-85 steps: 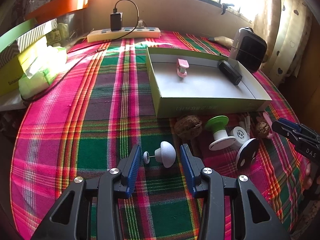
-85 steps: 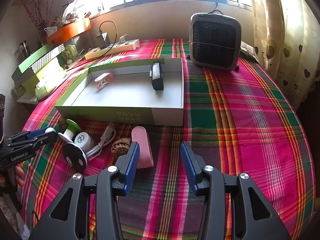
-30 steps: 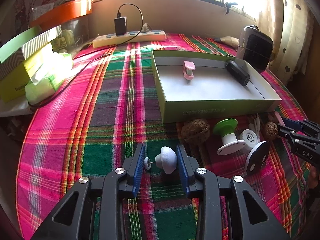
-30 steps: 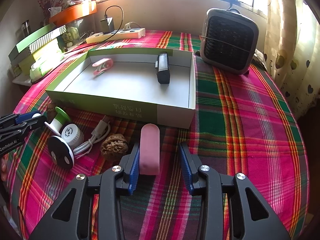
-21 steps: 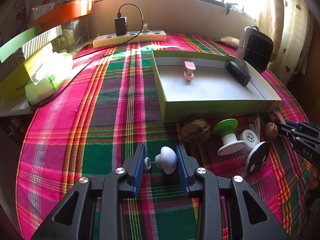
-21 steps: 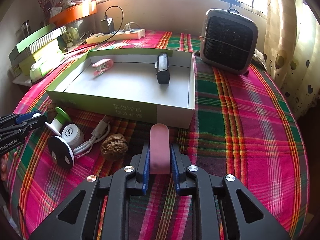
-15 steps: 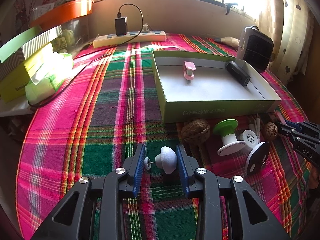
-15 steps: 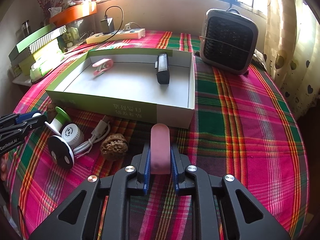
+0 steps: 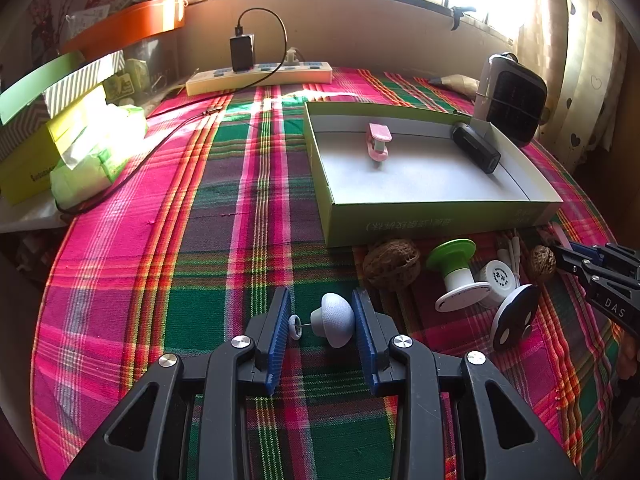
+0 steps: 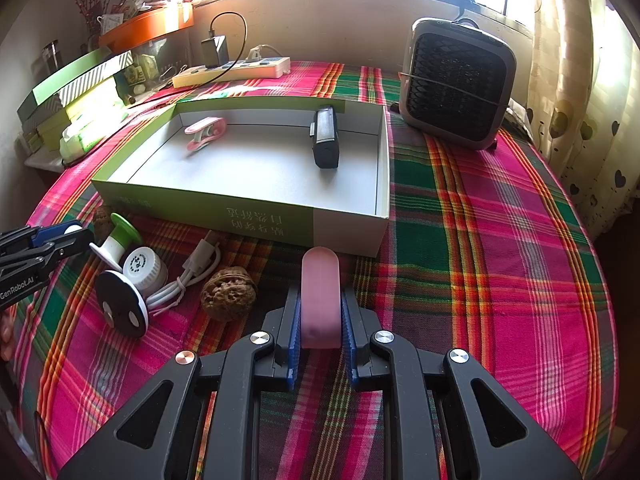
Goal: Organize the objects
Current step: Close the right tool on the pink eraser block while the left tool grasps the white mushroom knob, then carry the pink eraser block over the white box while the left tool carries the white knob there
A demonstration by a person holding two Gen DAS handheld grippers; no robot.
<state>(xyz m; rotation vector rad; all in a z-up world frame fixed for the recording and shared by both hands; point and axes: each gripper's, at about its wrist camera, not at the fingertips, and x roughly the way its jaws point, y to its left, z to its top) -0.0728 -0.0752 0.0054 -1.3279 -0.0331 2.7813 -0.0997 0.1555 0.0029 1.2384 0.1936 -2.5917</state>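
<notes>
My left gripper (image 9: 321, 292) is shut on a small white mushroom-shaped piece (image 9: 332, 318) lying on the plaid cloth; its cap touches the right pad and its little disc end touches the left pad. My right gripper (image 10: 320, 293) is shut on a pink rounded block (image 10: 320, 272) just before the near wall of the green box (image 10: 200, 204). Inside the box (image 9: 420, 220) lie a pink clip (image 9: 378, 140) and a black oblong device (image 9: 476, 148). Each gripper shows at the edge of the other's view.
Between the grippers lie two walnuts (image 9: 392, 264) (image 10: 228, 294), a green-and-white spool (image 9: 456, 268), a white cap (image 9: 498, 280), a black-faced disc (image 9: 516, 318) and a white cable (image 10: 192, 268). A small heater (image 10: 456, 80) stands behind the box; a power strip (image 9: 260, 76) and stacked boxes (image 9: 52, 120) sit far left.
The right jaws have closed from open onto the pink block, which now stands straight between the pads. The left gripper and its white piece have not moved.
</notes>
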